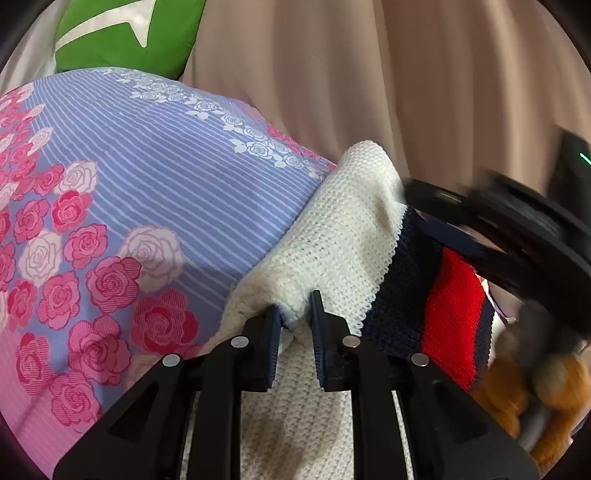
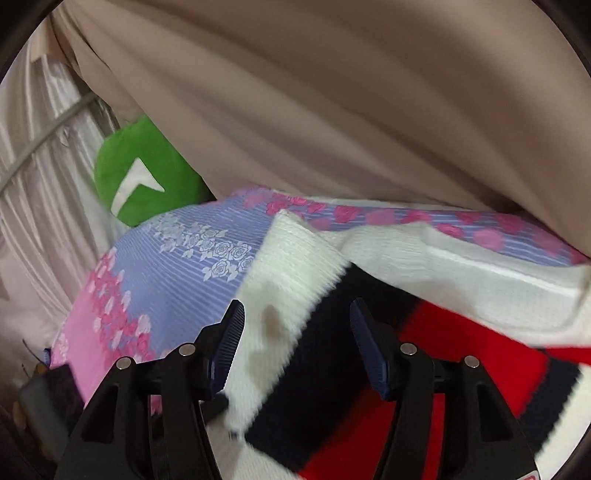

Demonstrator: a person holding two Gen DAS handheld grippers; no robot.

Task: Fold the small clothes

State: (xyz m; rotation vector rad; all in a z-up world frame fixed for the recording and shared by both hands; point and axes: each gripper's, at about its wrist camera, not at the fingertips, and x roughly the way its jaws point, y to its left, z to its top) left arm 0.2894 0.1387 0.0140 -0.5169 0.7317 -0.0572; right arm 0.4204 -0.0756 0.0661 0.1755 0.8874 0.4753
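A small knit sweater (image 1: 332, 236), cream with navy and red stripes, lies on a floral bedsheet (image 1: 147, 184). My left gripper (image 1: 297, 314) is shut on a fold of the sweater's cream part. The right gripper's black body shows blurred at the right of the left wrist view (image 1: 517, 221). In the right wrist view the right gripper (image 2: 297, 332) is open, its jaws wide apart over the sweater (image 2: 295, 350), across the cream and navy bands. The sweater's red band (image 2: 461, 350) lies to the right.
A green cushion (image 1: 129, 33) sits at the far end of the bed; it also shows in the right wrist view (image 2: 140, 166). A beige curtain (image 2: 332, 110) hangs behind the bed. An orange plush toy (image 1: 535, 398) lies at the right.
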